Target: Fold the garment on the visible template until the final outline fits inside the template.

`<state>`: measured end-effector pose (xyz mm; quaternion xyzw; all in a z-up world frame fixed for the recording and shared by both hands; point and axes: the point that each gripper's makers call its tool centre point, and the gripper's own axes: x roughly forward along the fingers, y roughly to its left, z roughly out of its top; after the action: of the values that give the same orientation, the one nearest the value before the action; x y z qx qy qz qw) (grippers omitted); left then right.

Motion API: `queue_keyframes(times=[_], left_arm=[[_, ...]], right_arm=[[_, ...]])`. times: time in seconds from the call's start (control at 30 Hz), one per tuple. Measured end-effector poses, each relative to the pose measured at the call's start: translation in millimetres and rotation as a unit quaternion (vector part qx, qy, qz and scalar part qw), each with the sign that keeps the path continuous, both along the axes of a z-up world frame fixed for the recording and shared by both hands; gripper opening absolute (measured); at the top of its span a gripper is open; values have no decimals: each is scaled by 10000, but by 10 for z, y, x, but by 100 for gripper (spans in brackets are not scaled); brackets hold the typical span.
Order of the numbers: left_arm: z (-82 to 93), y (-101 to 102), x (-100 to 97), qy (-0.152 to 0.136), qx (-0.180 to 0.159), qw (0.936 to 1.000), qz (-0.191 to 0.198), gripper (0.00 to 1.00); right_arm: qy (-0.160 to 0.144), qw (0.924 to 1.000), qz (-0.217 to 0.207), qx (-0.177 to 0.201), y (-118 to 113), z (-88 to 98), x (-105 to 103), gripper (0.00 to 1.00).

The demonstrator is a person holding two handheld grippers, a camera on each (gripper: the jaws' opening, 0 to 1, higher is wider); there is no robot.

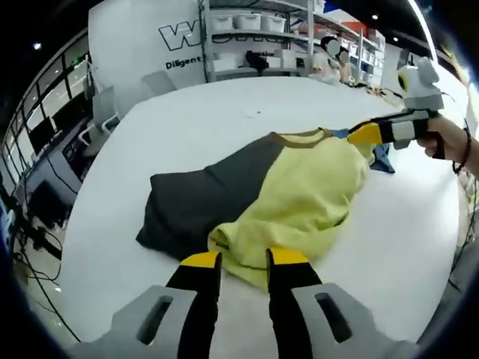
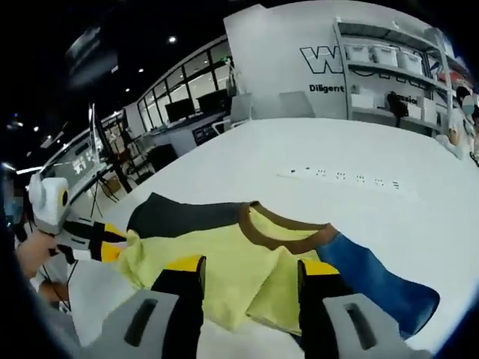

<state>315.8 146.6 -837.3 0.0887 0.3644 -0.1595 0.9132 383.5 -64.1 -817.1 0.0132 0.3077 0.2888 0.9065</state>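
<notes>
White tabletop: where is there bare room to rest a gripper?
The white tabletop is bare beyond the brown collar, toward the shelves, and beside the yellow, grey and blue colour-block shirt. It is crowded where both grippers meet the shirt.

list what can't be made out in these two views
- Template: no outline can be made out in either view; the shirt covers that part of the table.
- Blue sleeve: mostly behind the right tool in the left gripper view.
- Left tool: its tips are against the shirt's edge in the right gripper view; grip unclear.
- Wall lettering: cut off by shelves.
</notes>
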Motion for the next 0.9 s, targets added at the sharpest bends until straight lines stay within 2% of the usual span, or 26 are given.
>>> queue_keyframes(times=[0.1, 0.27, 0.43, 0.63, 0.77, 0.83, 0.9], left_arm=[[0, -27, -67, 29, 78, 9998, -157, 34], [42, -87, -161, 15, -15, 9995, -305, 45], [45, -244, -236, -57, -50, 9974, -710, 48], [35, -340, -225, -220, -35, 9960, -860, 39], [42, -322, -160, -335, 186, 9958, -827, 35], [21, -315, -123, -311, 127, 9967, -746, 33], [-5, -329, -125, -213, -15, 9973, -696, 24]], right_arm=[[16, 9998, 163, -80, 36, -24, -128, 45], [101, 9998, 153, -52, 24, -75, -263, 45], [165, 9997, 187, 29, 41, -100, -372, 44], [229, 9994, 258, 94, 46, -142, -453, 39], [275, 9991, 316, 64, 55, -195, -483, 34], [250, 9990, 350, 155, 81, -196, -488, 32], [289, 9987, 392, 141, 89, -223, -501, 29]])
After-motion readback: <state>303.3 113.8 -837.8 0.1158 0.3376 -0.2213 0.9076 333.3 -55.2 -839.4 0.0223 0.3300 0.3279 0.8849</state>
